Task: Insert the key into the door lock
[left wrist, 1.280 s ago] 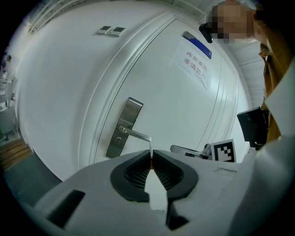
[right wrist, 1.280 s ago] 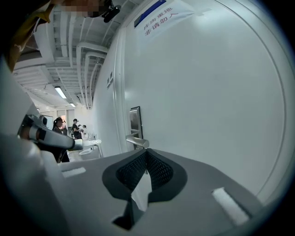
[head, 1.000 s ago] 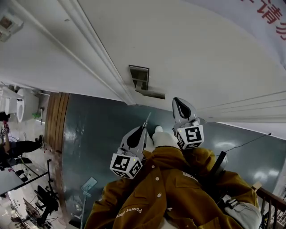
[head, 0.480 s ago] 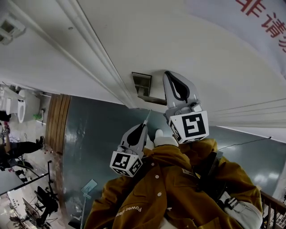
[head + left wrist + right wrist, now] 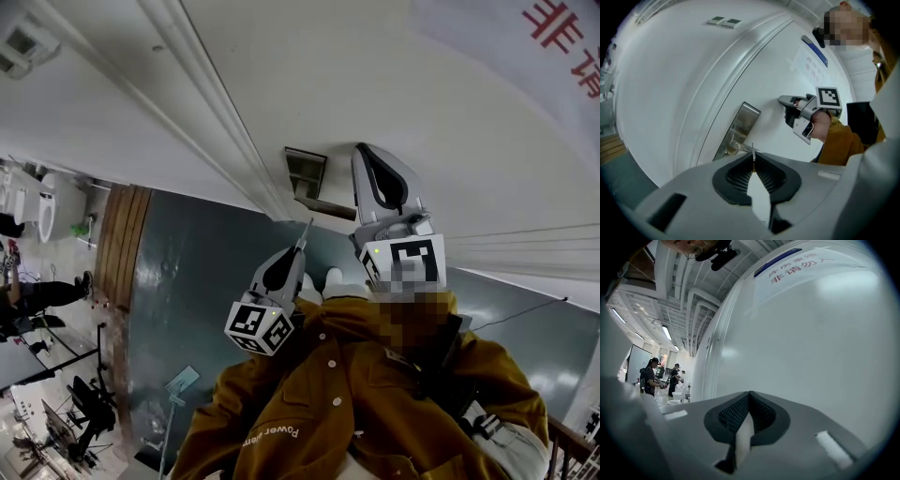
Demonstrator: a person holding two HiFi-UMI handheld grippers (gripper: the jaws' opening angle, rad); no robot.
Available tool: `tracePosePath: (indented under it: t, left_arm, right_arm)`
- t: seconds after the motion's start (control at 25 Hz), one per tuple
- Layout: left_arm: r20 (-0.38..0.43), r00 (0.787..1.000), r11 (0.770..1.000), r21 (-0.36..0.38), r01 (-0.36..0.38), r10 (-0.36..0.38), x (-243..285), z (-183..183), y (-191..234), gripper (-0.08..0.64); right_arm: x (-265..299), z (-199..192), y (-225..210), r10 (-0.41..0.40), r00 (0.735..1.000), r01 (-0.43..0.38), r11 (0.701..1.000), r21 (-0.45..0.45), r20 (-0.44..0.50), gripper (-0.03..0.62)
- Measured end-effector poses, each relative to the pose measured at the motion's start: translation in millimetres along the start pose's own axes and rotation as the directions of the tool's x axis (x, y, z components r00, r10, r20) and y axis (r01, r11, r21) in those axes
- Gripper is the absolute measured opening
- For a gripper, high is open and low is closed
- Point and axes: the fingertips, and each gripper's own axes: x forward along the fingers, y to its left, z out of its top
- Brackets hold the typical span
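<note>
The steel lock plate (image 5: 306, 172) with its lever handle (image 5: 324, 208) sits on the white door (image 5: 394, 84). My left gripper (image 5: 298, 255) is shut on a thin metal key (image 5: 307, 234) that points up toward the handle, a short way below it. In the left gripper view the key (image 5: 753, 151) stands out from the shut jaws just beneath the lock plate (image 5: 743, 125). To the right of the lock plate, my right gripper (image 5: 365, 152) is raised against the door. Its jaws meet with nothing between them in the right gripper view (image 5: 750, 394).
A door frame moulding (image 5: 220, 131) runs just left of the lock. A notice with red characters (image 5: 799, 267) hangs higher on the door. Dark green floor (image 5: 187, 291) lies below, with wooden boards (image 5: 114, 244) and people (image 5: 651, 376) at desks further left.
My right gripper has risen from beside the person's jacket to beside the lock plate, covering part of the handle. The left gripper with the key has hardly moved.
</note>
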Motion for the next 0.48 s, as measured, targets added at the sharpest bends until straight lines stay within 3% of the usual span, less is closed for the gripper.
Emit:
tracePosePath:
  t: [0.2, 0.48]
  left_arm:
    - [-0.015, 0.997, 0.997, -0.032, -0.07, 0.07, 7.3, -12.9, 38.9, 0.021]
    - [-0.066, 0.994, 0.991, -0.094, -0.098, 0.092, 40.2, -40.9, 77.1, 0.021]
  right_arm:
    - [-1.4, -1.0, -1.6, 0.005, 1.0, -0.005, 1.0, 0.004, -0.009, 0.005]
    - [-1.8, -0.4, -1.2, 0.009, 1.0, -0.01, 1.0, -0.005, -0.019, 0.005]
